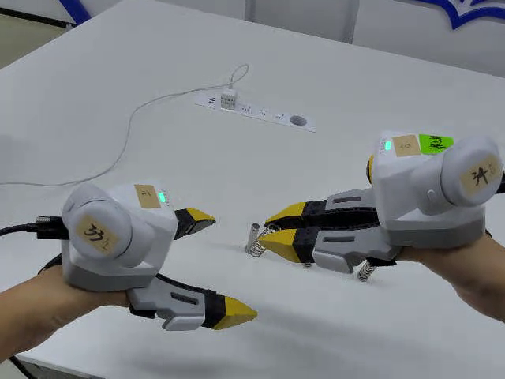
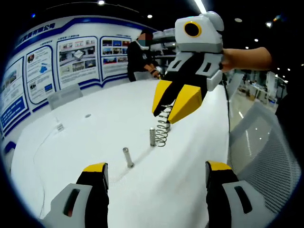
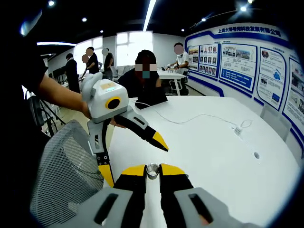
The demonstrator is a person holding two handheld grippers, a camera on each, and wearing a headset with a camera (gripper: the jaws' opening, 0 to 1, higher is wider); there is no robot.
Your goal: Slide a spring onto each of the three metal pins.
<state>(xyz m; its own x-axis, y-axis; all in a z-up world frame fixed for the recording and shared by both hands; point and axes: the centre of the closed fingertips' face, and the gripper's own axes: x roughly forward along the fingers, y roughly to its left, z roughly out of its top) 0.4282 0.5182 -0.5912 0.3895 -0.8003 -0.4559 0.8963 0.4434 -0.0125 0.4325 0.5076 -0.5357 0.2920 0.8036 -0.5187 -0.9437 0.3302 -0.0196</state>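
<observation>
Desk (image 1: 237, 63): is showing plain white.
Left hand-held gripper (image 1: 225, 266): is showing a white body, black jaws, yellow tips.
Right hand-held gripper (image 1: 271, 230): is wearing the same white, black and yellow.
Spring (image 2: 163, 129): is gleaming silver.
Pin (image 2: 127, 157): is shining silver-grey.
Power strip (image 1: 256, 111): is showing white.

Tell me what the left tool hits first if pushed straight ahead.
Likely the bare metal pin standing ahead, slightly left of centre between its open jaws. Behind it come a second pin and the spring in the right tool; depth is unclear.
</observation>
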